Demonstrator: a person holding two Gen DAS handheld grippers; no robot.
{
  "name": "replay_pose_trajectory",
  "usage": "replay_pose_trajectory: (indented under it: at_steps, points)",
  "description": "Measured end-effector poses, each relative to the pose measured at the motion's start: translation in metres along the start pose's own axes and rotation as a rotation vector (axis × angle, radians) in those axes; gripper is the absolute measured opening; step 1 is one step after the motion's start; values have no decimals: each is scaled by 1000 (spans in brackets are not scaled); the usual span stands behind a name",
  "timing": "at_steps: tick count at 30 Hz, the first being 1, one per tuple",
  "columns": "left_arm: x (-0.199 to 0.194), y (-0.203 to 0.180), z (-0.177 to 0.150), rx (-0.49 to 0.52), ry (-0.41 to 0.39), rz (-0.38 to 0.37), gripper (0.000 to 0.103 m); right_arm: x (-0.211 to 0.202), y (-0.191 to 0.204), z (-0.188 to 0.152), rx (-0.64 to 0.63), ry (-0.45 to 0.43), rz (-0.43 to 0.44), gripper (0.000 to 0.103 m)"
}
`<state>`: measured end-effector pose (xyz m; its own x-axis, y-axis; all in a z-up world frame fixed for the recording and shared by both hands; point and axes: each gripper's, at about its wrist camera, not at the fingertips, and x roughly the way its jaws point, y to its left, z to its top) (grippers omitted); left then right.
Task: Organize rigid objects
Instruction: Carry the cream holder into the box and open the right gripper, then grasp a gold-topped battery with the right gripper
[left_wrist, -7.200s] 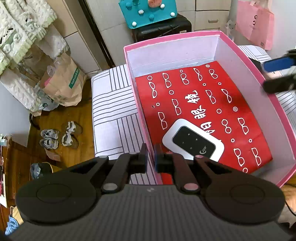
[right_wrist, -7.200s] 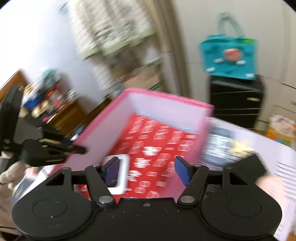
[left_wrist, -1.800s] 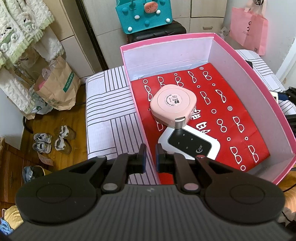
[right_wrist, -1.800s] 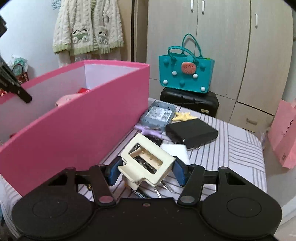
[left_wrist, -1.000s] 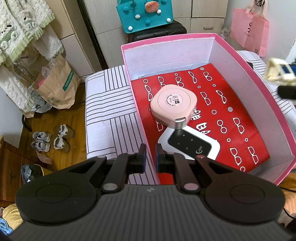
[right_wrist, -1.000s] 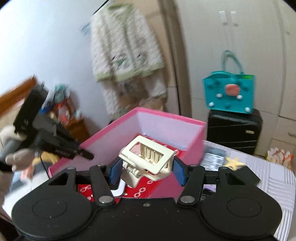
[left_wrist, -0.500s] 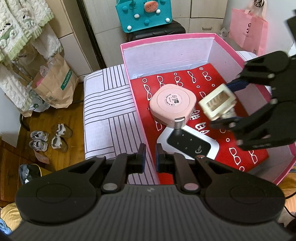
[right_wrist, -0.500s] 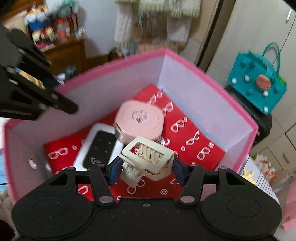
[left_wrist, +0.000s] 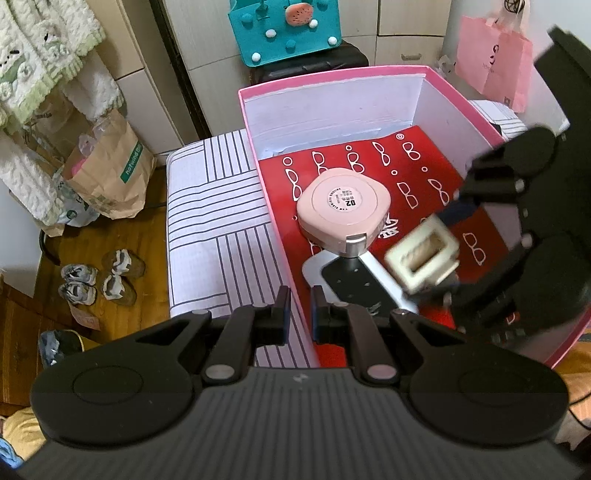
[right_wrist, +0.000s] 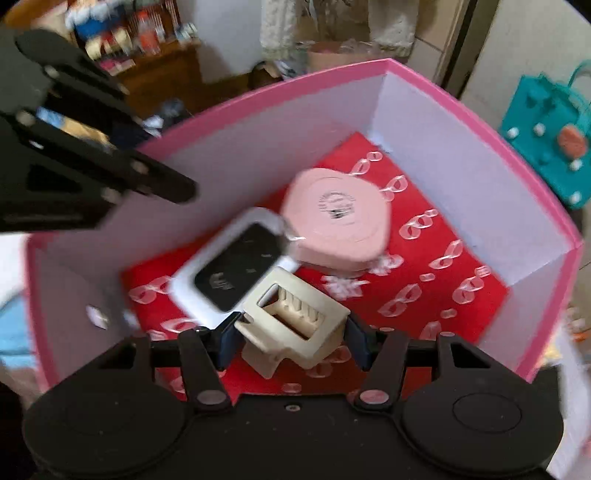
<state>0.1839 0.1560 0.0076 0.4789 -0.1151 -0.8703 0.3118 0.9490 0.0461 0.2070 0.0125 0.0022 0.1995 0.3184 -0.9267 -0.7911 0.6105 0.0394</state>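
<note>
A pink box (left_wrist: 258, 155) with a red patterned liner (left_wrist: 417, 184) holds a pink rounded case (left_wrist: 343, 206) and a white-and-black pocket device (left_wrist: 351, 277). My left gripper (left_wrist: 297, 310) is shut on the box's near left wall. My right gripper (right_wrist: 291, 332) is shut on a cream hair claw clip (right_wrist: 291, 321) and holds it low inside the box, just above the device (right_wrist: 232, 273) and beside the pink case (right_wrist: 336, 221). The clip (left_wrist: 424, 258) and right gripper also show in the left wrist view.
The box stands on a striped white cloth (left_wrist: 214, 229). A teal bag (left_wrist: 284, 26) on a black case, a pink bag (left_wrist: 495, 59), a paper bag (left_wrist: 110, 170) and shoes (left_wrist: 99, 277) lie around it on the floor.
My right gripper lifted the hair clip from the table, carried it over the box wall and has lowered it toward the device. The left gripper has stayed on the wall.
</note>
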Motion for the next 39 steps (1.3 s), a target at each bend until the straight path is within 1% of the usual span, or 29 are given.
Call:
replay_pose_trajectory:
  at_steps: [1,2,4,6,9,11,12,14,17,20,24,26,28,32,36,39]
  points:
    - [0,1,0,-6,2,-3,9,0,3,-2,-7,-3,-15,65]
    - [0,1,0,-8,2,-4,9,-3,6,-4,-29,-25,-53,65]
    - [0,0,0,-7,1,3,9,-15,9,-9,-43,-78,-88,67]
    - [0,0,-1,-6,1,4,9,-32,6,-15,-17,-125,-94,68]
    - [-1,0,-1,-10,1,2,9,-65,-3,-30,28,-226,-120,69]
    - [-1,1,-1,-15,-1,-1,9,-89,-14,-46,73,-322,-140,71]
    - [0,1,-1,-18,-2,-2,9,-98,-19,-53,95,-356,-145,74]
    - [0,2,-1,-27,-7,-2,9,-114,-28,-71,109,-401,-156,74]
    - [1,3,-3,-41,-12,-4,9,-125,-42,-97,179,-419,-179,74]
    - [1,2,-2,-50,-13,1,9,-121,-57,-123,235,-413,-165,74]
    - [2,1,-2,-58,-14,13,9,-102,-66,-155,294,-393,-156,73]
    - [3,1,-2,-61,-12,15,9,-90,-67,-170,307,-373,-150,69]
    - [3,1,0,-65,-7,16,9,-81,-67,-182,322,-385,-158,67]
    - [4,4,0,-80,-3,9,9,-60,-74,-198,323,-389,-144,67]
    - [6,4,-1,-82,10,6,9,-40,-77,-200,276,-363,-152,63]
    - [8,2,-1,-77,15,14,9,-31,-76,-202,284,-364,-164,63]
